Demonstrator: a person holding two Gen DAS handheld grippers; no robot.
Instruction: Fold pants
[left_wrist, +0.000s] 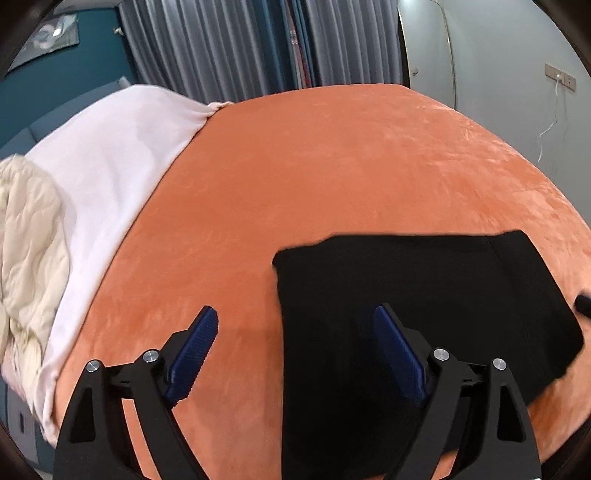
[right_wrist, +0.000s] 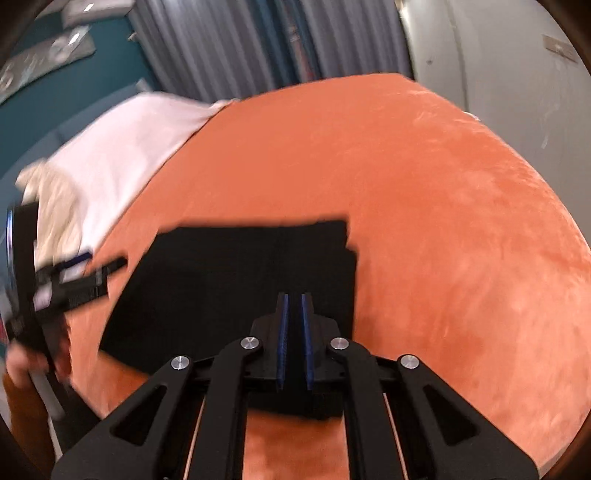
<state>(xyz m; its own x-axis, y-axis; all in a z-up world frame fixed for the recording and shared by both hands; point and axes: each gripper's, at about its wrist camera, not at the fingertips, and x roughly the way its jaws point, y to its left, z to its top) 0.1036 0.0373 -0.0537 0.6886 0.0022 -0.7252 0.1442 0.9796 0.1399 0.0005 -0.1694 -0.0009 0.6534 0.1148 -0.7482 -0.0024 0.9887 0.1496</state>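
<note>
No legible text, label, brand, number or sign anywhere in either wrist view

An orange bed cover (left_wrist: 332, 166) fills the room's middle; grey curtains (left_wrist: 221, 48) hang behind, a teal wall (left_wrist: 55, 81) left, a white wall (left_wrist: 517, 74) right.

The pants (left_wrist: 424, 295) lie on the bedspread (left_wrist: 314, 166), with a sheet (left_wrist: 110, 166) to their left.
</note>
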